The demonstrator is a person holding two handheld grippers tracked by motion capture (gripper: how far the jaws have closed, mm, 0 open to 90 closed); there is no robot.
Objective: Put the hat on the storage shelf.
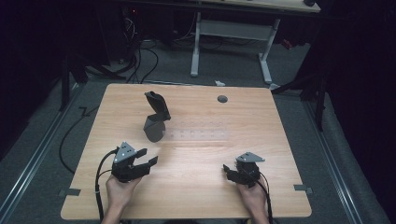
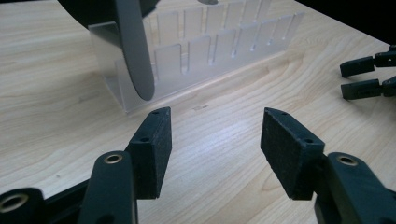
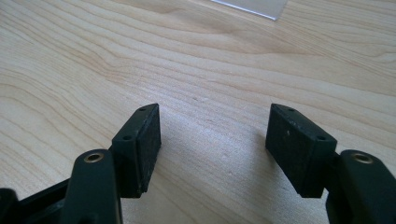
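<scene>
A clear slotted rack (image 1: 198, 135) lies across the middle of the wooden table (image 1: 261, 116). At its left end stands a dark grey object (image 1: 156, 119), its upper part leaning back. In the left gripper view the rack (image 2: 210, 51) is close ahead, and a grey curved part of the dark object (image 2: 135, 56) hangs in front of its left end. My left gripper (image 1: 148, 157) is open and empty just short of the rack, pads (image 2: 156, 149) wide apart above bare wood. My right gripper (image 1: 227, 171) rests open near the front right, nothing between its pads (image 3: 144, 144).
A round grommet hole (image 1: 222, 99) sits near the table's far edge. Behind the table stand a white desk frame (image 1: 233, 32) and cables on the floor. The right gripper's fingers (image 2: 364, 77) show at the right of the left gripper view. A corner of the rack (image 3: 254, 5) lies ahead of the right gripper.
</scene>
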